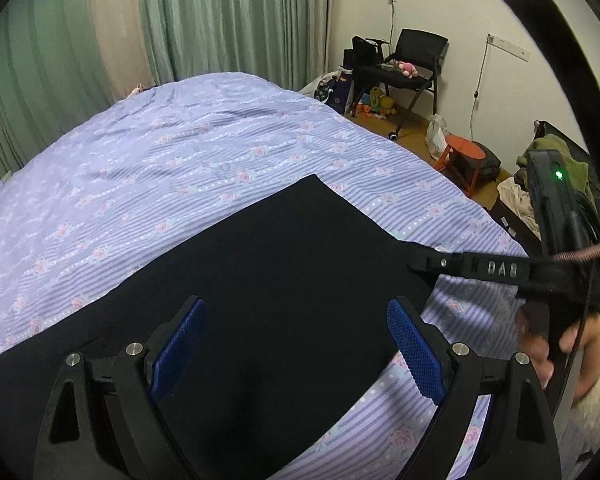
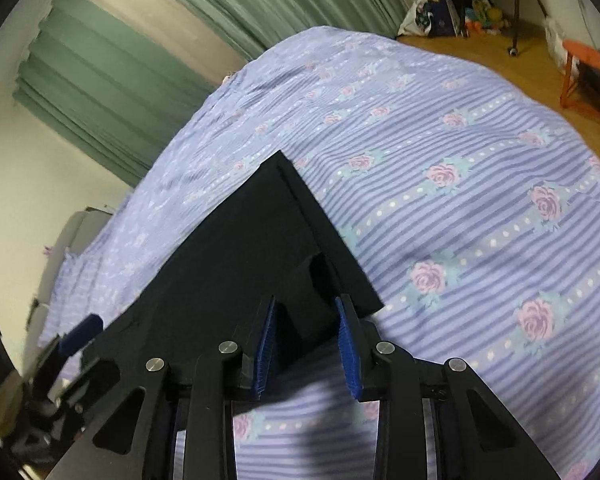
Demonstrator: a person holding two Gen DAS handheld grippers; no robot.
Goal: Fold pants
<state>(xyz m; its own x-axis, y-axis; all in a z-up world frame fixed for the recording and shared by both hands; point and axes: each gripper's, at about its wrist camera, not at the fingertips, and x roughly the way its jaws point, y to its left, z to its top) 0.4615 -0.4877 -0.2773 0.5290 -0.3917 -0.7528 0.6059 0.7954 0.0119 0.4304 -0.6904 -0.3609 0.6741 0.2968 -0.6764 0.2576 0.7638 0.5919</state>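
1. While the black pants (image 1: 284, 264) lie flat on the striped, rose-printed bedspread (image 1: 180, 160), already doubled into a broad dark panel, the left gripper (image 1: 296, 344) hangs over their near end with its jaws wide and nothing between the blue pads (image 1: 180, 344)

2. Ahead of the right gripper (image 2: 306, 332) sits a corner of the pants; its jaws stand partly open, straddling a raised fold of cloth that lies between the pads without being pinched — whether the pads touch it I cannot tell

3. Handling, as a judgement: the cloth looks soft, light and limp, with a matte face that should not slip against textured pads. It will sag and drape once lifted, so one pinch at a single point would likely let the layers slide apart

4. Best hold, I think: at edges or corners, each jaw biting through all the layers together, one gripper at each end of the same edge so the panel carries over evenly

5. Only the left wrist view shows the right gripper from outside, reaching in from the right of its jaws to the pants' edge, with the person's hand (image 1: 556, 344) on its handle — and the panel's whole smooth top

6. Only the right wrist view shows the stacked layers stepping at the far corner beyond its jaws, plus the left gripper low at the left of them
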